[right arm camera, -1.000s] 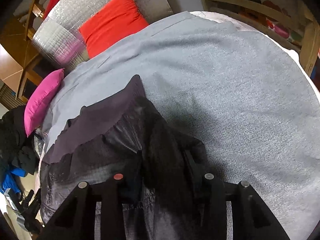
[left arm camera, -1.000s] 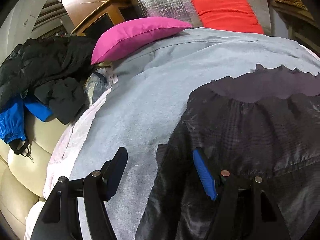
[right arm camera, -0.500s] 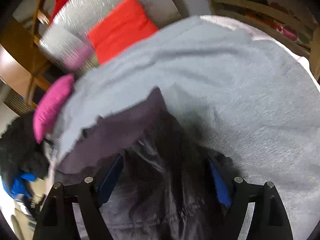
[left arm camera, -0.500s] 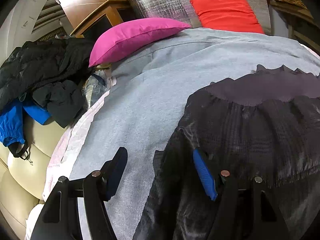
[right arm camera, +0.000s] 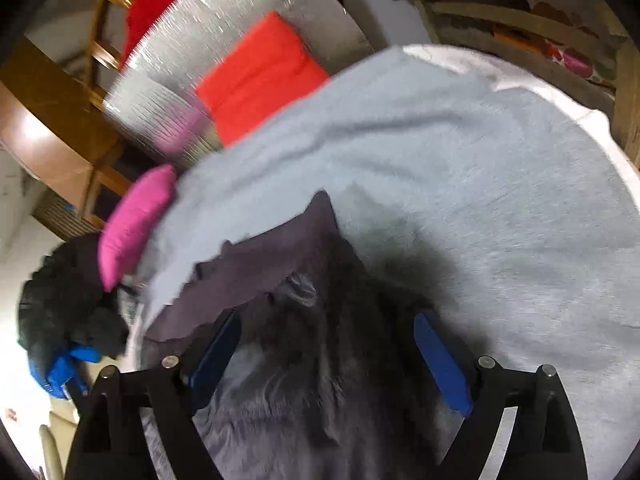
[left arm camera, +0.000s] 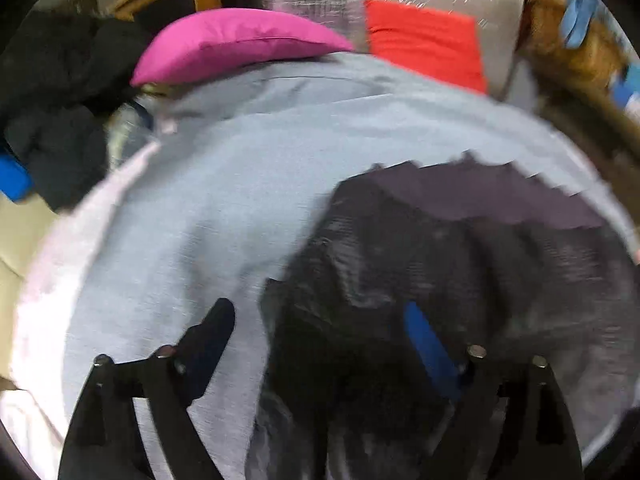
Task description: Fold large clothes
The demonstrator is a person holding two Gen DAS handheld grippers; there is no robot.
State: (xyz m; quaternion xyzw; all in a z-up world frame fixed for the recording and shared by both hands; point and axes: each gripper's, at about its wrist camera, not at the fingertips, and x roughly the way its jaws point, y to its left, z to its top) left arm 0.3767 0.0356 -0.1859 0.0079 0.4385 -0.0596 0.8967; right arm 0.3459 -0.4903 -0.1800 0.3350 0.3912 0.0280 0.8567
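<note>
My left gripper (left arm camera: 320,320): jaws spread wide, just been opening, dark garment (left arm camera: 460,264) edge lies loose between them | my right gripper (right arm camera: 328,344): jaws wide apart, just been opening, garment fold under them, unpinched | garment: flat on grey blanket (right arm camera: 460,160)

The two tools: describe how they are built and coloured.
Both look alike. The left tool and the right tool each have two flat fingers faced with blue pads, carried on black angular linkage arms with triangular cut-outs. Small round silver pins mark the joints. No cables, markings or sleeves show.
</note>
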